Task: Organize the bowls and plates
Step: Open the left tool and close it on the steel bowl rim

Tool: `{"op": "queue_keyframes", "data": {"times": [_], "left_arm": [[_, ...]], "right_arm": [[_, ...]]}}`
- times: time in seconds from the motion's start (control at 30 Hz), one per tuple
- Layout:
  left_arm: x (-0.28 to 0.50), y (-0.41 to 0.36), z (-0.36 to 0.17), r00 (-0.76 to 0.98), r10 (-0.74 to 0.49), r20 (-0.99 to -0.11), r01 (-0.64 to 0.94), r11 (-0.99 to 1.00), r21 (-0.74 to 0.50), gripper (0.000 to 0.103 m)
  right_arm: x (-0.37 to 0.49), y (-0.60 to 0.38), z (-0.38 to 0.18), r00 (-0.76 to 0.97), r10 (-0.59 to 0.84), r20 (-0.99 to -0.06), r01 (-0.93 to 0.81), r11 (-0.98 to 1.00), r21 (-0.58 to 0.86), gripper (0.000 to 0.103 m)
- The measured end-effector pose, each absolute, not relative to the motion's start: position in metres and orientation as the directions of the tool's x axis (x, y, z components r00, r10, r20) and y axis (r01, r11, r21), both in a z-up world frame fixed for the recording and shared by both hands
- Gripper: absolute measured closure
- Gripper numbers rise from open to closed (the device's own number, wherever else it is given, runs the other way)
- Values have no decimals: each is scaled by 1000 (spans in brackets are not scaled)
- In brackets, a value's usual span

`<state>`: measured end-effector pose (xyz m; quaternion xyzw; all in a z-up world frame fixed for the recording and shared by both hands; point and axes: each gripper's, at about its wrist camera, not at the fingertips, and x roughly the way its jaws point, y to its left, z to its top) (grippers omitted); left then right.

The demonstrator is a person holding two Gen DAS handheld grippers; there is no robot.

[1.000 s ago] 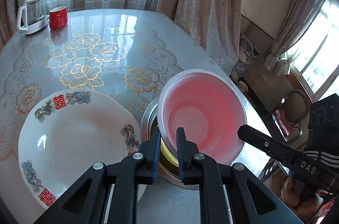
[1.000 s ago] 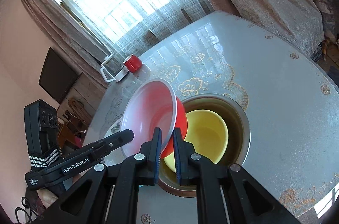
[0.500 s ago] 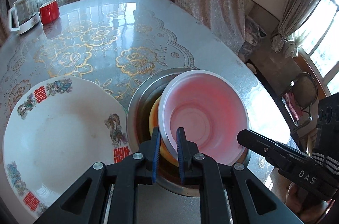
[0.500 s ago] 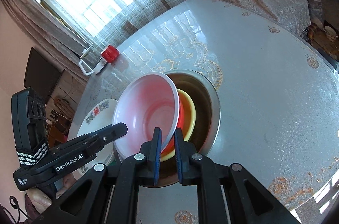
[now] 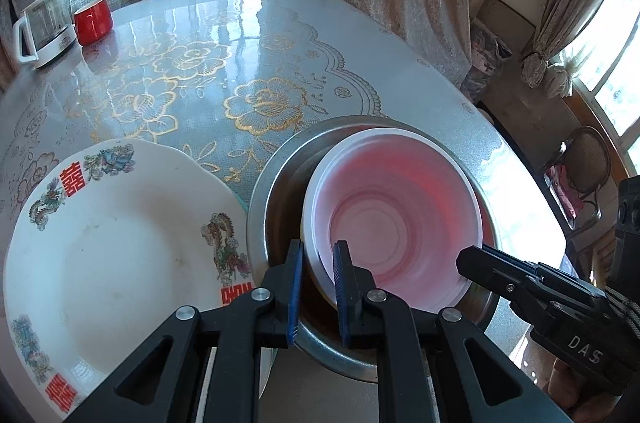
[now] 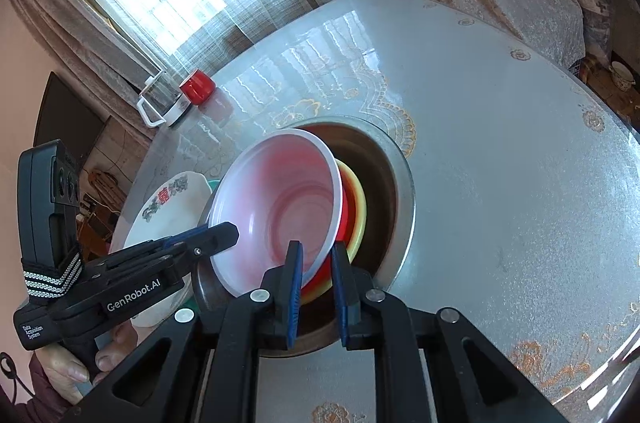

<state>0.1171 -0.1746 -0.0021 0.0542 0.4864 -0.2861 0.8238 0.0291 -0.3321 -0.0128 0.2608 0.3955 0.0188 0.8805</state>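
A red bowl with a white inside (image 5: 392,219) sits low in a wide steel basin (image 5: 272,191), nested in a yellow bowl (image 6: 360,207). My left gripper (image 5: 317,277) is shut on the red bowl's near left rim. My right gripper (image 6: 316,273) is shut on its near right rim; that bowl also shows in the right wrist view (image 6: 280,207). A large white plate with red characters and dragons (image 5: 116,251) lies on the table just left of the basin, touching it.
A red mug (image 5: 93,20) and a glass kettle (image 5: 42,31) stand at the table's far left edge. The round table (image 5: 224,63) has a glossy floral cover. Curtains hang behind, and a chair (image 5: 584,167) stands off the right edge.
Both grippers have lowered the red bowl from a tilted hold above the basin down into the yellow bowl. It now sits nearly level, and the yellow bowl is mostly covered.
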Motion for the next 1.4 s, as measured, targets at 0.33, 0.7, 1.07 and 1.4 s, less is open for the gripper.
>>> {"op": "queue_keyframes", "data": {"times": [0.33,0.7,1.07,1.4], "left_arm": [[111,-177,-3,390,-410,-824,545,824,-152,90],[110,-175,-3,412,-404,-817,540,830,-138,89],[112,-171,-2,430,-413,-803,544,828,-135,88],[107,-156,14,474,-429,-769,524,839,-146,82]], "right_arm": [[32,-325,-10,680,205,-704,175,887,428,85],[32,-322,-9,676,188,-712,182,895,408,80],[25,-332,-5,696,174,-696,201,884,423,78],[23,-339,3,713,84,-696,253,895,367,78]]}}
